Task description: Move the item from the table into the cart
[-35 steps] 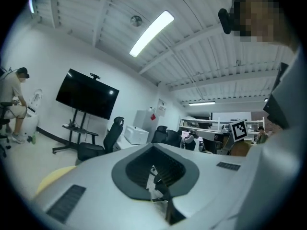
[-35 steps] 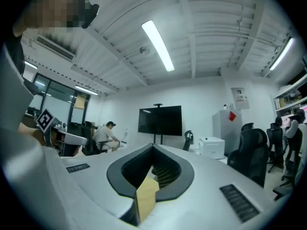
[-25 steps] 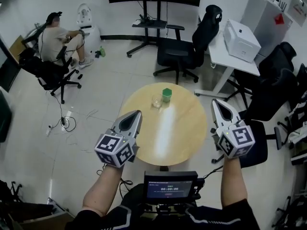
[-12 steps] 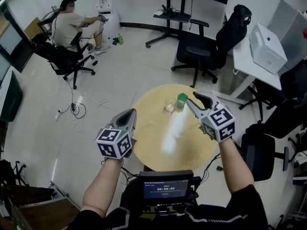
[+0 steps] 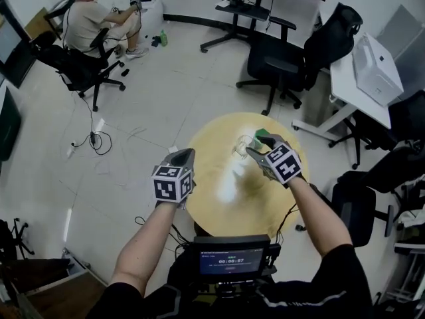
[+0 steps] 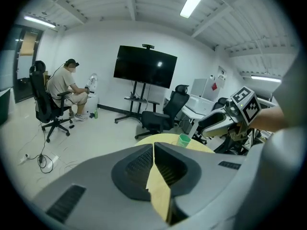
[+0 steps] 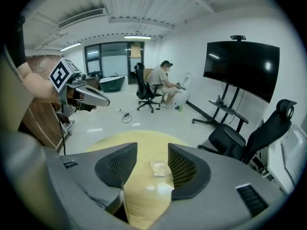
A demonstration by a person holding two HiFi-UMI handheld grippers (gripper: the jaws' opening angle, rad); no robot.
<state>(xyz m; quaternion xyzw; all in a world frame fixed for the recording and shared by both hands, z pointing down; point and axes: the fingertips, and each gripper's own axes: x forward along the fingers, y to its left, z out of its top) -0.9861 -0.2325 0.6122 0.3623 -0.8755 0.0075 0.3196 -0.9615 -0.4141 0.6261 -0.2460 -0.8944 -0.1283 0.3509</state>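
On the far side of a round yellow table (image 5: 226,205) a clear glass (image 5: 240,149) stands beside a green cup (image 5: 263,136). My right gripper (image 5: 256,151) hangs over the table just behind the glass. Its jaws have just been opening and now stand open. In the right gripper view the glass (image 7: 159,167) sits ahead in the gap, untouched, and the right gripper (image 7: 152,148) holds nothing. My left gripper (image 5: 182,155) is shut and empty at the table's left edge. In the left gripper view, past the left gripper (image 6: 153,145), the green cup (image 6: 183,140) shows.
Black office chairs (image 5: 279,58) and a white desk with a printer (image 5: 375,62) stand beyond the table. A seated person (image 5: 89,22) works at the far left, with cables (image 5: 93,138) on the floor. A small screen (image 5: 229,261) sits close below me.
Both grippers have come forward and down to the table. The right one swung left from the table's right side to the glass and went from shut to open.
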